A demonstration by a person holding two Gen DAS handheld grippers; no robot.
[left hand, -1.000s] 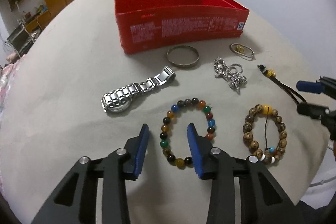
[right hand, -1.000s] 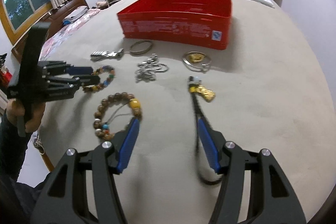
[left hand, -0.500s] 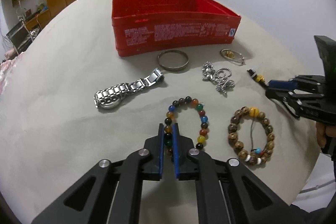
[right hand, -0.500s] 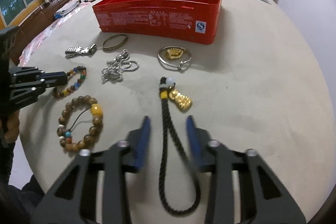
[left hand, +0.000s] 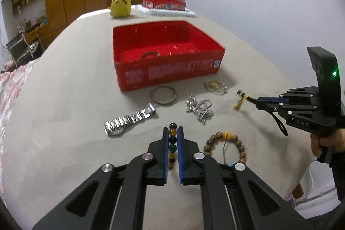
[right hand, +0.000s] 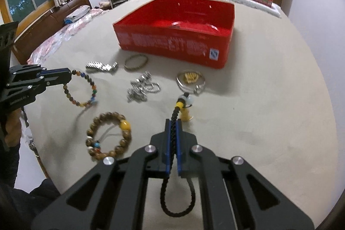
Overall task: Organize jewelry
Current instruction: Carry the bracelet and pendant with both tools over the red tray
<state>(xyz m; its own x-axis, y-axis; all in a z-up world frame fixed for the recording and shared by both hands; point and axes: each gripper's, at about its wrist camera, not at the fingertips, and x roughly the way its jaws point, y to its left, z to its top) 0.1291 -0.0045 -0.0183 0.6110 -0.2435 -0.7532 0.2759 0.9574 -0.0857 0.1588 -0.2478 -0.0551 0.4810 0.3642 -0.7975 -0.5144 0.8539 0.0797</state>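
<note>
The left hand-held gripper (left hand: 173, 133) is closed on the multicoloured bead bracelet (right hand: 80, 87), its blue fingers (left hand: 165, 148) pinching a run of beads; in the right wrist view the rest of the loop hangs from the tips, lifted off the table (right hand: 258, 100). The right hand-held gripper (right hand: 173, 125) is clamped on the black braided cord (right hand: 172, 139), whose loop trails back between its arms, while the yellow bead and gold charm (right hand: 185, 114) dangle just past its tips.

Ahead of both hand-held grippers stands the red box (left hand: 168, 57), open at the top, with a dark ring-shaped piece lying on its floor. Between the left hand-held gripper and the box lie a steel watch (left hand: 127, 121) ahead to its left, a metal bangle (left hand: 163, 94) close to the box wall, and a silver chain (left hand: 199, 109) ahead to its right. A thin ring holding a gold piece (left hand: 215, 86) rests farther right, near the box corner. The brown wooden bead bracelet (left hand: 224, 143) lies on the table just right of the left hand-held gripper's fingers and left of the right one. Beyond the box sit a yellow plush toy (left hand: 120, 5) and a flat red carton (left hand: 163, 3) on white cloth.
</note>
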